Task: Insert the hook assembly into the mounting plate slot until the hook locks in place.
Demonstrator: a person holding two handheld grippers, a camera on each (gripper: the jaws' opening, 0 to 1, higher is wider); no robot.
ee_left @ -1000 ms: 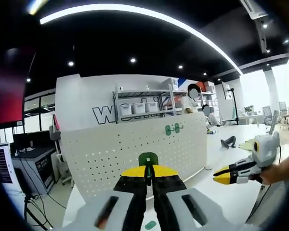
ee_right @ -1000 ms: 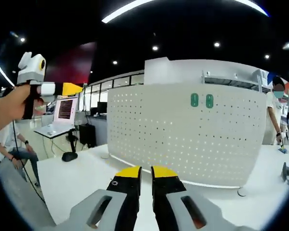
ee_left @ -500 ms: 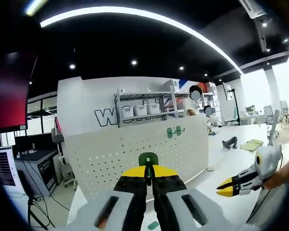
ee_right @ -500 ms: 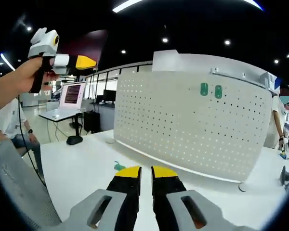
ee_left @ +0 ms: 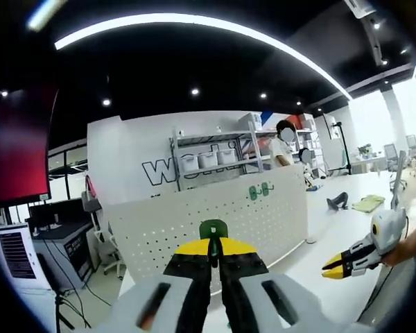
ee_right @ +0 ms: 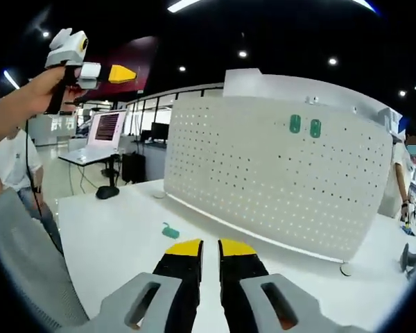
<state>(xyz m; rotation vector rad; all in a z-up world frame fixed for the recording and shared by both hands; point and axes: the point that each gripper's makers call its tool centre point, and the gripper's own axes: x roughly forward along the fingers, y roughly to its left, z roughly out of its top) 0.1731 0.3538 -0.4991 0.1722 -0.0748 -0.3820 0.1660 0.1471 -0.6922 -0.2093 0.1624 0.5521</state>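
Left gripper view: left gripper (ee_left: 213, 244) pinches a green hook (ee_left: 213, 229), upright, long axis up-down, in front of the white pegboard (ee_left: 194, 218); two green hooks (ee_left: 261, 191) on the board. Right gripper view: right gripper (ee_right: 211, 247) w/ jaws pressed together, nothing between; another green hook (ee_right: 170, 232) lies flat on the table (ee_right: 118, 232) near the pegboard foot.

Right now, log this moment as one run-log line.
left gripper: shut on green hook | right gripper: shut, empty | pegboard: two hooks mounted | spare hook: on table

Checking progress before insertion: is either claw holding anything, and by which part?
Left claw pinches a green hook by its lower end. Right claw is shut on nothing.
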